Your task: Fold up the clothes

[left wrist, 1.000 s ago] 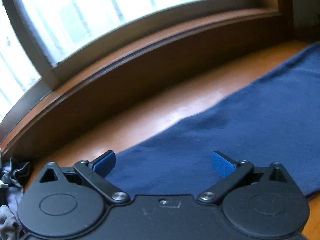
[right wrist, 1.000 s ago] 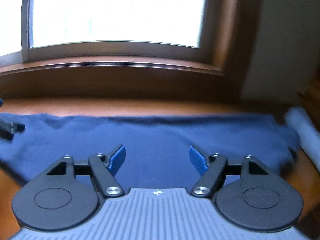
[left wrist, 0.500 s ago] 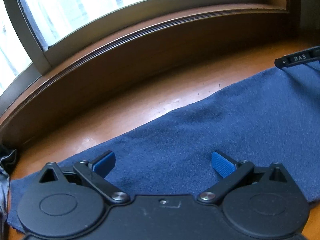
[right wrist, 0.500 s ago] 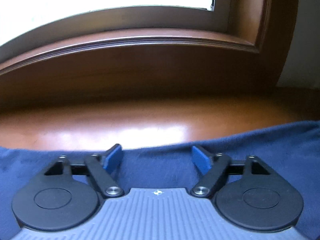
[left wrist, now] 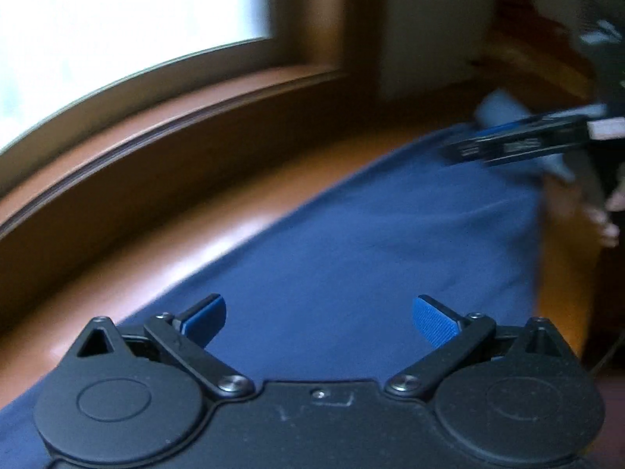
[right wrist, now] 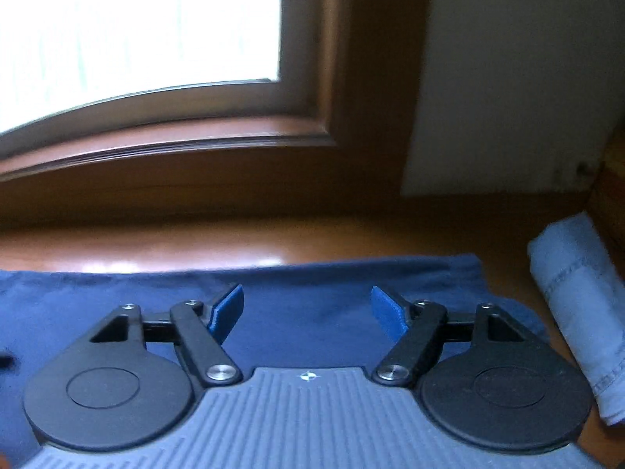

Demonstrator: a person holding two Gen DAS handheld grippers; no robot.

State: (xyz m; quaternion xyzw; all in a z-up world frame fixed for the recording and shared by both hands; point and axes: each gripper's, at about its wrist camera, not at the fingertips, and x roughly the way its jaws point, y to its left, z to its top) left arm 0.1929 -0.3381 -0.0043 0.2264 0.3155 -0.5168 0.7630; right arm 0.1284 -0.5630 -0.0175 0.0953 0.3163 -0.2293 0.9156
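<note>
Both grippers, left (left wrist: 318, 322) and right (right wrist: 306, 314), have swung toward the navy cloth's (left wrist: 371, 258) right edge; left fingers open and empty, right fingers closing on nothing; next fold not yet started.

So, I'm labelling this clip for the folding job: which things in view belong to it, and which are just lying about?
Part of the job:
- navy cloth, spread flat on the wooden surface
- left tongs, open over it
- right tongs, closing, nothing between them

Just lying about:
- pale blue folded cloth beside it
- window
</note>
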